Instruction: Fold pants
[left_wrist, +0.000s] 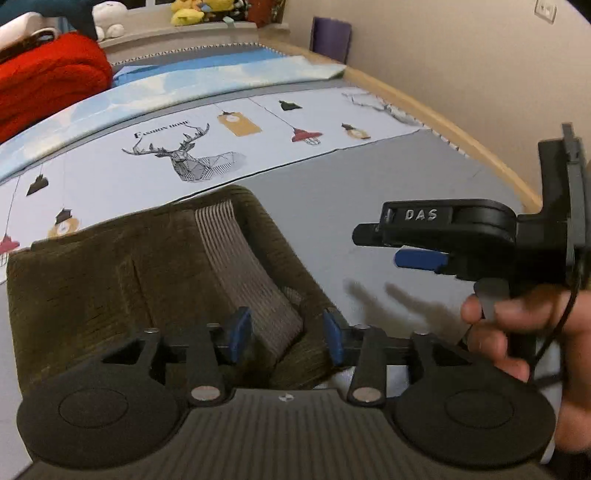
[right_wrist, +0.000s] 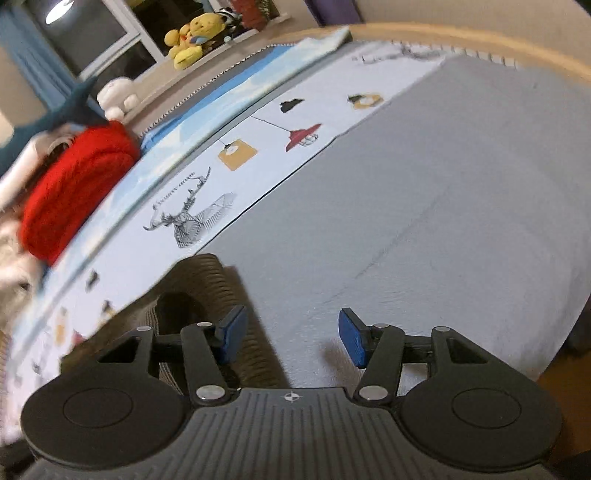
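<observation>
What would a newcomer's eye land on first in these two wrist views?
Probably the folded olive-brown pants, lying on the grey bedcover directly under the open left hand-held gripper, whose blue pads touch nothing. Next, the bright red blanket bundled at the far left of the bed, beyond the printed deer. The right hand-held gripper hangs open to the right of the pants, over bare cover.

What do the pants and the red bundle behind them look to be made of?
Pants: likely corduroy, olive-brown and matte, with fine ribbing and a paler ribbed panel. Red bundle: probably fleece or a chunky knit, going by its fuzzy, matte surface; blur leaves it open.
</observation>
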